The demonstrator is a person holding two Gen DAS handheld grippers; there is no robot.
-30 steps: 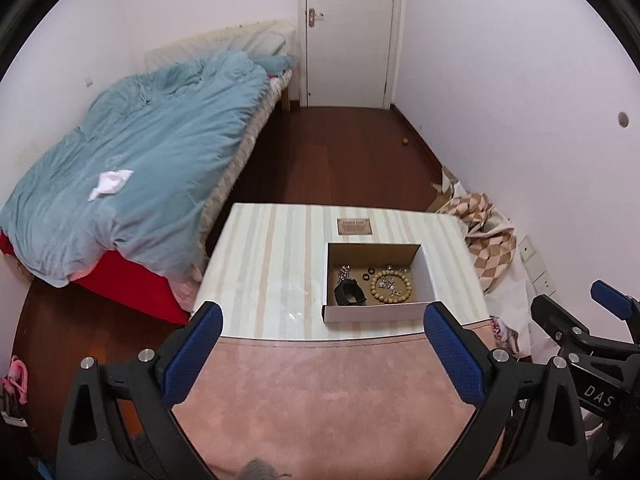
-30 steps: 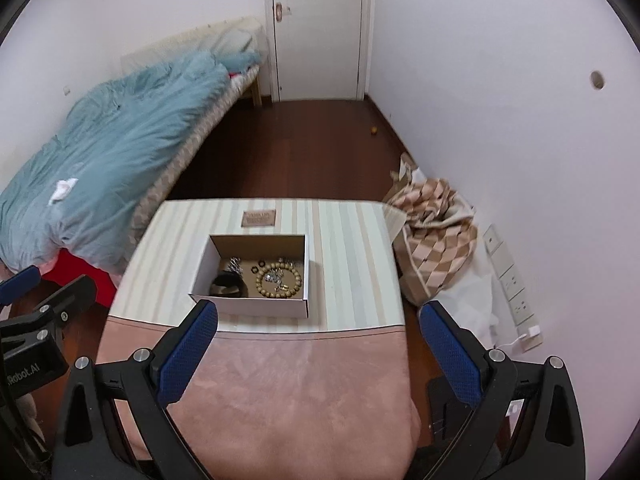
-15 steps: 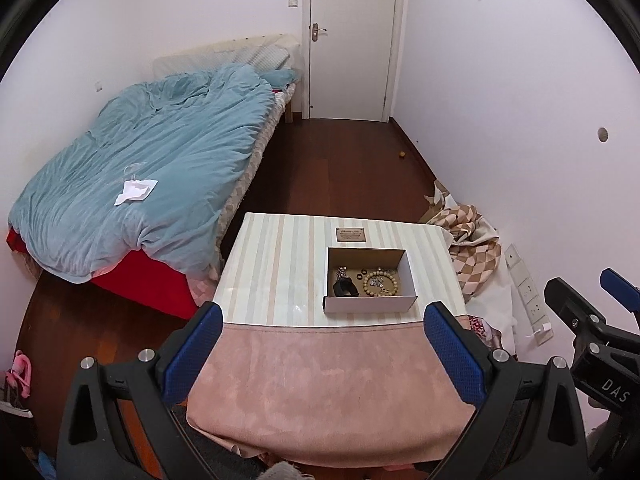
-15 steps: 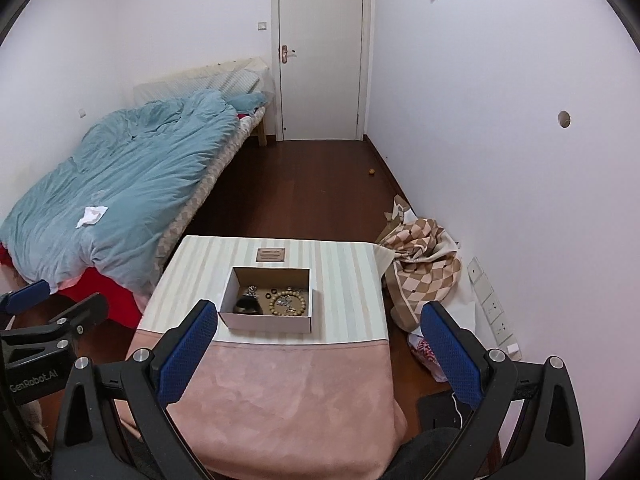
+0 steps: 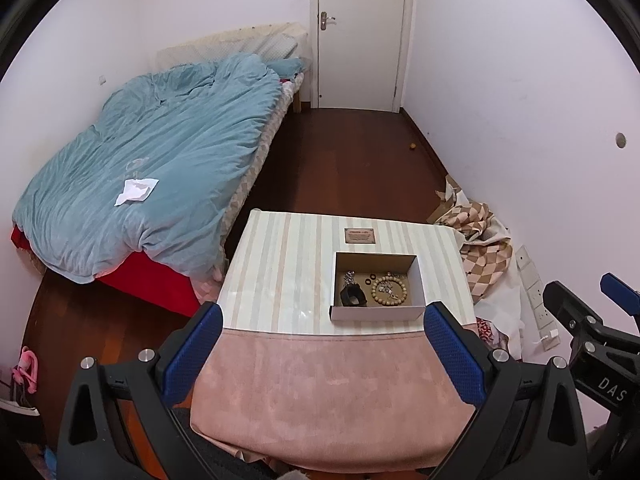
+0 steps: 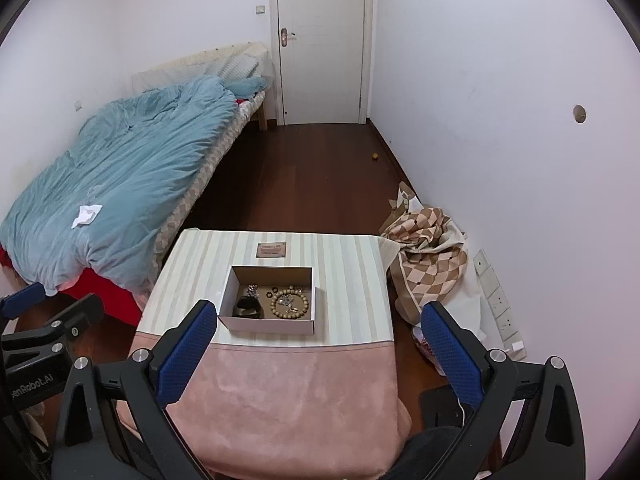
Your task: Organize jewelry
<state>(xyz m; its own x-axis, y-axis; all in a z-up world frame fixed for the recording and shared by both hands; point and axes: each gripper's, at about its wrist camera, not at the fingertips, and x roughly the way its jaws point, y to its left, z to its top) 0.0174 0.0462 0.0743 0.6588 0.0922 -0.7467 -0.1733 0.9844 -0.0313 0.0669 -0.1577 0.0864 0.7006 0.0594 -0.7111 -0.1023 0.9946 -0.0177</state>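
Hovering above the near edge of a tabletop (image 5: pixel 280 272), left tool (image 5: pixel 322 344) and right tool (image 6: pixel 318 342) both spread wide apart, gripping nothing. Sitting on the striped far half of the tabletop, an open cardboard box (image 6: pixel 269 322) holding the jewelry: a beaded bracelet (image 6: pixel 289 304) with a small silvery piece inside its loop, a black band (image 6: pixel 248 307) to its left, a silvery chain (image 6: pixel 252 290) behind that, two small dark rings (image 6: pixel 272 292) between. Lying just beyond the box, a small brown card (image 6: pixel 272 249). Covering the near half, a pink cloth (image 6: pixel 288 396). Flanking the scene, a bed with a blue quilt (image 5: pixel 160 176) and a checkered blanket (image 6: pixel 428 252) heaped on the floor.
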